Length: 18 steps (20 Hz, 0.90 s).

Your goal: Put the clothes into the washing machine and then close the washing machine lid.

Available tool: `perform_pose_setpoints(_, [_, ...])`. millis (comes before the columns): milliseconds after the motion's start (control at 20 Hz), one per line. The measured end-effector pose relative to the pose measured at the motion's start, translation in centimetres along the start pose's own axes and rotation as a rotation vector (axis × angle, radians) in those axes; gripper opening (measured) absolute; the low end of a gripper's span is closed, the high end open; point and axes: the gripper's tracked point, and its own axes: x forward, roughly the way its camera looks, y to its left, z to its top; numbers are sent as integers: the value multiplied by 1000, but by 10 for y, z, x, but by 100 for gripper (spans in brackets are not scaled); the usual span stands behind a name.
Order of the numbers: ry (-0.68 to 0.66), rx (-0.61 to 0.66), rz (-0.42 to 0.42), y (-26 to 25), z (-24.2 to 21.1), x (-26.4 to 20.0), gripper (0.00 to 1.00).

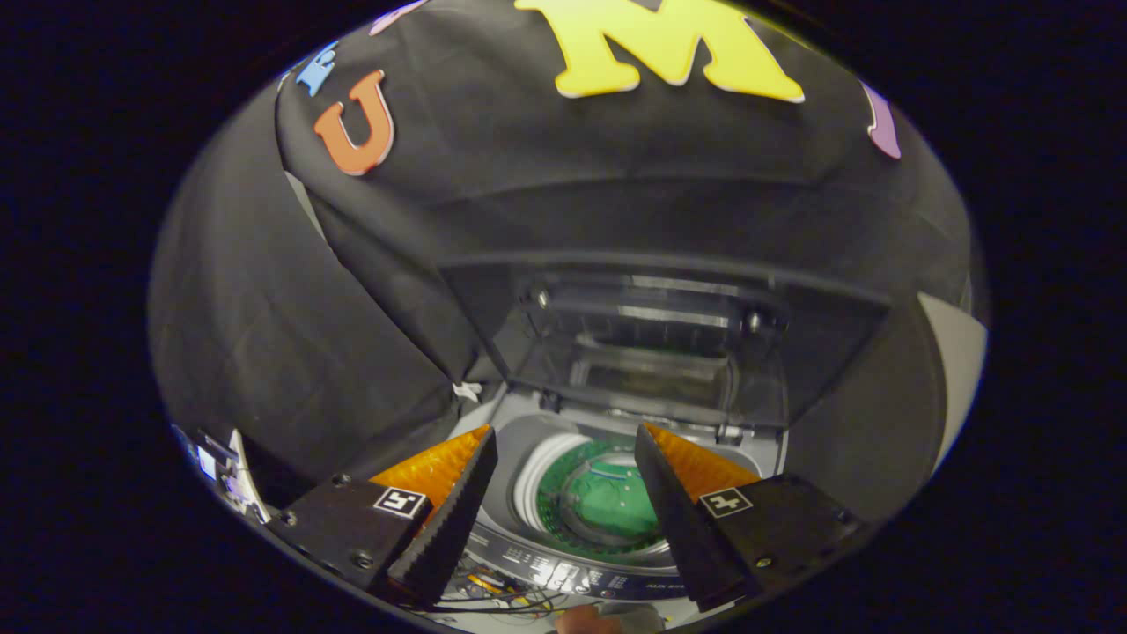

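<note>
The tool [563,458] hung spread and empty above the washer [607,502]; lid [651,352] stood open, so closing remained.

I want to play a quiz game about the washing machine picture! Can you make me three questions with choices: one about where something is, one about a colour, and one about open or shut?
1. Where is the green cloth?
A. inside the drum
B. on the lid
C. between the fingers' tips

2. What colour are the outer sides of the gripper fingers?
A. blue
B. orange
C. white

3. How is the washing machine lid?
A. shut flat
B. taken off
C. standing open

Answers: 1 A, the green shows down in the round drum, beyond the fingers. 2 B, both fingers have orange sides. 3 C, the clear lid is tipped up behind the drum opening. The fingers are apart, holding nothing.
</note>
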Motion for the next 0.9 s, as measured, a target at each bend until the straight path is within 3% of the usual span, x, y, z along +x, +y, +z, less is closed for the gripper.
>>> perform_pose_setpoints(250, [-217,3,38,10,88,-29,98])
perform_pose_setpoints(450, [-271,55,17,-1,127,-21,97])
perform_pose_setpoints(650, [-292,109,-8,-17,141,5,98])
perform_pose_setpoints(900, [-309,116,-97,-49,146,38,98])
